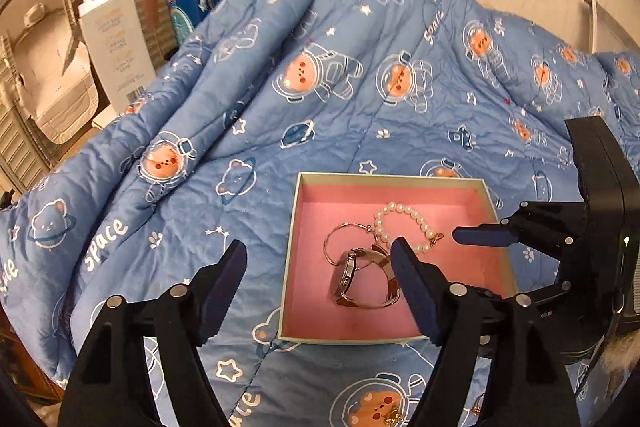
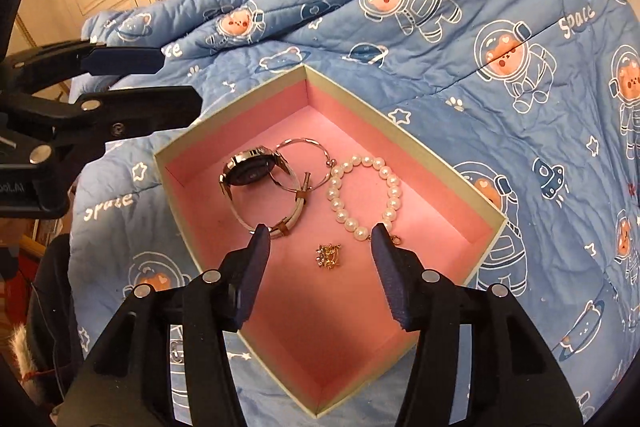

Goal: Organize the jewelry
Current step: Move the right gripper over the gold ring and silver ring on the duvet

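Both grippers hang over the bed, angled down at the blue space-print quilt (image 1: 320, 75), bears in astronaut suits all across it. On the quilt sits the open box (image 2: 448, 163), pale outside, pink lining inside, and everything is happening above it.

The left gripper (image 1: 320, 291) is tipped down over the box's near-left side, fingers spread wide with nothing between them: one finger (image 1: 226, 287) out over the quilt, the other (image 1: 412, 287) over the pink floor, just in front of the watch. From the right wrist view it comes in from the left edge, fingertips above the box's far-left rim.

The right gripper (image 2: 318, 275) is pitched down into the box as well, fingers apart and gripping nothing. Its left finger (image 2: 252, 275) sits in front of the watch strap, its right finger (image 2: 390, 279) in front of the clasp end of the pearls. The left wrist view catches one blue fingertip above the right half of the box.

Now the jewelry, all inside the box. The watch (image 2: 250, 173) stands on edge, dark dial in a silver case, pale strap looped with rose-gold fittings. A thin silver bangle (image 2: 320, 163) leans against it. Beside that, the pearl bracelet (image 2: 362, 193) lies flat in a ring, touching the bangle, small clasp at its end. Smallest of all, a little gold trinket (image 2: 329, 254) lies loose on the pink lining, right between the right gripper's open fingers and touching neither.
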`<state>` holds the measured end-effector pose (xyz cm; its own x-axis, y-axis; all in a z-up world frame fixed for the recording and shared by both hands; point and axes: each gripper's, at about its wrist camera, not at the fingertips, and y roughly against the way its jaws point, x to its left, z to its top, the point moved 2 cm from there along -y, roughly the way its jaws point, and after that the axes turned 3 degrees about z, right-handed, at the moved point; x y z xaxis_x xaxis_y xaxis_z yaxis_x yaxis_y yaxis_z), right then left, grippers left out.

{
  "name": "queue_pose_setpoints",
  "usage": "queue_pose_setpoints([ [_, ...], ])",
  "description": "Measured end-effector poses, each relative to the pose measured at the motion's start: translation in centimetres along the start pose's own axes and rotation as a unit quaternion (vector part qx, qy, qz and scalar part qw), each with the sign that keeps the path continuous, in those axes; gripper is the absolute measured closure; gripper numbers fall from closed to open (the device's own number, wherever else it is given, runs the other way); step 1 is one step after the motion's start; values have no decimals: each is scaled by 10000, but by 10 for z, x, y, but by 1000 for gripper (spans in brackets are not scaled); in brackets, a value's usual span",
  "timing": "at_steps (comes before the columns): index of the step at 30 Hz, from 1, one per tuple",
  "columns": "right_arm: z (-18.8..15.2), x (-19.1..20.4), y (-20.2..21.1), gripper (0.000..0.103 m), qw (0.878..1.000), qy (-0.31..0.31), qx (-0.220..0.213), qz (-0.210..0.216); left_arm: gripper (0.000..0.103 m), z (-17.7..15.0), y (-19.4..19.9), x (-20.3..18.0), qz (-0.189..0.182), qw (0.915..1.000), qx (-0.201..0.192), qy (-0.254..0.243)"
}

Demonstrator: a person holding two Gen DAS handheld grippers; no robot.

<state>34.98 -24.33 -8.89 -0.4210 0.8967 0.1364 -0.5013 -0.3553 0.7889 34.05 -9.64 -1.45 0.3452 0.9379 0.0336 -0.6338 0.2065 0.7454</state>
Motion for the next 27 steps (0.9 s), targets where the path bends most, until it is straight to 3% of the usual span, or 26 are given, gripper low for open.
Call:
queue_pose_setpoints([
  [2, -8, 6, 14, 39, 9997, -81, -251, -1, 21, -11, 12, 4, 24, 9998, -202, 89],
  [5, -24, 16, 32, 38, 9986, -207, -485, 51, 14, -36, 25, 6, 207, 9991, -362, 92],
  [11, -67, 37, 55, 38, 9976, -199, -653, -145, 13, -88, 33, 8, 219, 9989, -326, 247],
  [27, -145, 69, 54, 38, 9991, -281, -307, -79, 13, -172, 44, -8, 235, 9989, -179, 377],
])
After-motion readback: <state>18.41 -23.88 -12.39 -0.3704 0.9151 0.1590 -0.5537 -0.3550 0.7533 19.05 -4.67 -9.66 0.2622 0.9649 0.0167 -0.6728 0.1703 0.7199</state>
